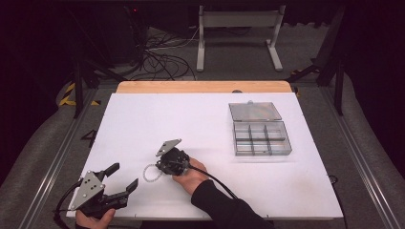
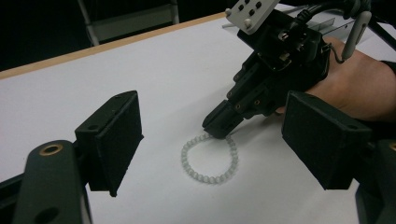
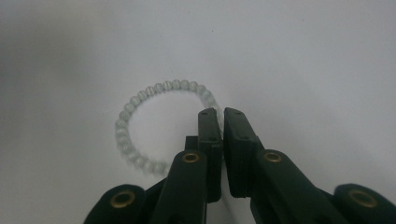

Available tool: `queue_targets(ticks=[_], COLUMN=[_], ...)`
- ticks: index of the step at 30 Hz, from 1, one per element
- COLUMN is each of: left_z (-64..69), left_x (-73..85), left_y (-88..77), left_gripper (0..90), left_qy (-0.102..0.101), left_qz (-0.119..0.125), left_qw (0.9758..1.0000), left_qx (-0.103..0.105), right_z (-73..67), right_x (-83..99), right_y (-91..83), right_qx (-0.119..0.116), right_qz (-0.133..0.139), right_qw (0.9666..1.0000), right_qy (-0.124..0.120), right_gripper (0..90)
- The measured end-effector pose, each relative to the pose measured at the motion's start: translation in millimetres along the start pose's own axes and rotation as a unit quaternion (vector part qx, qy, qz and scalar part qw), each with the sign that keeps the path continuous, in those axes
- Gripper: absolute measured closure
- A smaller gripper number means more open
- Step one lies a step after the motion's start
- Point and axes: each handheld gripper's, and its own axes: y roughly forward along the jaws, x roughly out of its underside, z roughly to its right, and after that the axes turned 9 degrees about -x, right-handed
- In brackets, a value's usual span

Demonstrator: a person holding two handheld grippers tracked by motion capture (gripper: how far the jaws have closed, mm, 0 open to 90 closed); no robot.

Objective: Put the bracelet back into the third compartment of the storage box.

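Step in hand looks like the pick-up of the bead bracelet [image 2: 209, 159], w/ the right gripper [image 3: 219, 116] tipped down onto the table [image 1: 143, 119] and its jaws pinched nearly together on one side of the loop; in the right gripper view the strand runs into the narrow slit between the pads, so I read it as gripped, though the beads inside the slit are hidden. In the left gripper view the same jaw tips sit right on the far edge of the ring, touching the table or just off it (can't say which). The left gripper [image 1: 125, 177] hangs near the table's front-left corner w/ jaws spread wide, nothing between them, pointing toward the bracelet but apart from it. Next move, as I judge it: lift straight up slowly and check the loop comes along, since a thin strand caught by a bead or two could slip out; then carry it right and back toward the compartment box [image 1: 261, 138], which stands open, lid [image 1: 254, 111] laid flat behind it, well apart from the bracelet. The left one prob. isn't needed unless the loop drops. The bracelet itself: small round beads, pale milky white w/ a slight sheen, strung in a closed ring lying flat on the white tabletop, roughly circular, low contrast vs the surface. It'll hang limp once lifted, I'd guess.
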Motion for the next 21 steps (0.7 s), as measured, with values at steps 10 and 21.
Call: queue_targets(ticks=[10, 21], left_z=[0.0, 0.6], left_x=[-0.5, -0.4], left_y=[-0.1, 0.3], left_gripper=[20.8, 20.9], left_qy=[0.002, -0.001], left_qz=[0.001, 0.001], left_qw=[1.0, 1.0], left_qx=[0.0, 0.0], right_z=[-8.6, -15.9], right_x=[-8.6, -14.7], right_y=[-22.3, -54.3], right_qx=[-0.004, -0.002], right_qz=[0.031, 0.054], right_qw=[0.9994, 0.9979], right_qy=[-0.014, -0.035], right_gripper=[86.3, 86.3])
